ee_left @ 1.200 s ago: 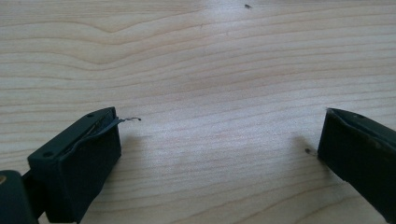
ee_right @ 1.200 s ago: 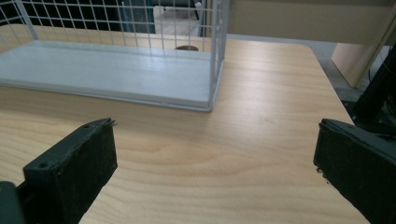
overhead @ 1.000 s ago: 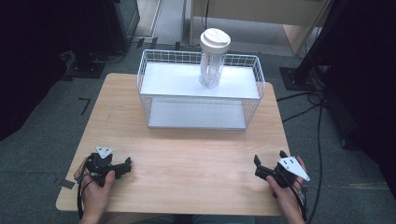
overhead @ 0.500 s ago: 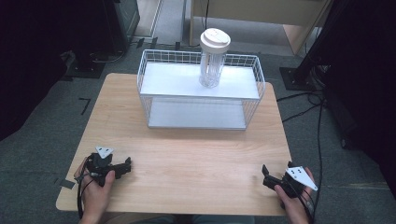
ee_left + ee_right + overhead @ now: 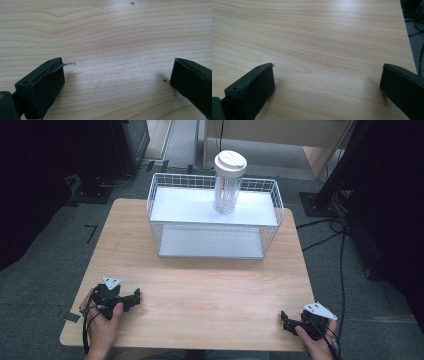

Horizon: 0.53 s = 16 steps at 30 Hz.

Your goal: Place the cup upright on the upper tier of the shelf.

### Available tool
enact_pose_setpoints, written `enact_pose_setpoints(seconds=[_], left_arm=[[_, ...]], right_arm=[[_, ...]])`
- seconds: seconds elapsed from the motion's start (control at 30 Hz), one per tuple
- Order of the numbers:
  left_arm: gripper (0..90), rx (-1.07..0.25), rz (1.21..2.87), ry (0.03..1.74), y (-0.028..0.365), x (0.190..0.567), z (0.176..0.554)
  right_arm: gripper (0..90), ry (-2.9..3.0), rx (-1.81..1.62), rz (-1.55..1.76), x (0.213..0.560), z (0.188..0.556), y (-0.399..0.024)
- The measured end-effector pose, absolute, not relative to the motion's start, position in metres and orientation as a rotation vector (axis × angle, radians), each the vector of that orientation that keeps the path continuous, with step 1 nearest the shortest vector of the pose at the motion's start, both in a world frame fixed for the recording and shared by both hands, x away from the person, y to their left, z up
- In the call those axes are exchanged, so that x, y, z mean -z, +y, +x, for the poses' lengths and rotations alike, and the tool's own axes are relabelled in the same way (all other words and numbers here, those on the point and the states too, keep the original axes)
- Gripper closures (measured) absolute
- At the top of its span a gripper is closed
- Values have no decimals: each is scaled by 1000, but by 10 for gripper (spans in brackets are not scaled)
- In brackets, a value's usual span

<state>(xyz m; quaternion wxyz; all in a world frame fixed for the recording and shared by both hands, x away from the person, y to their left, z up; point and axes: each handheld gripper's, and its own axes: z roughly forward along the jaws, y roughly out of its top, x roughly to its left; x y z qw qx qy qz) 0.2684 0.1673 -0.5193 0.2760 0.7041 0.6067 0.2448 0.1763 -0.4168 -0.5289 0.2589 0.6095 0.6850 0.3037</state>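
The clear cup [image 5: 227, 185] with a white lid stood upright, long axis vertical, on the top shelf of the wire rack [image 5: 212, 220] at the table's [image 5: 210, 285] far side. The left gripper [image 5: 134, 299] and right gripper [image 5: 285, 319] rested near the table's near corners, jaws spread wide, holding nothing.

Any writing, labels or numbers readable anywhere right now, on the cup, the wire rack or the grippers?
None readable. The cup on the wire rack has a lid with a faint raised mark, too small and blurred to read. The left gripper, right gripper and table show no text.
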Motion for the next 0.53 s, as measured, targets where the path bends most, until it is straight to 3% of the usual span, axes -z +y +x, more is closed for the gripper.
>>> enact_pose_setpoints(seconds=[0.53], left_arm=[[0,-652,1901,1620,167,519,269]], right_arm=[[0,1900,-841,1638,529,177,-416]])
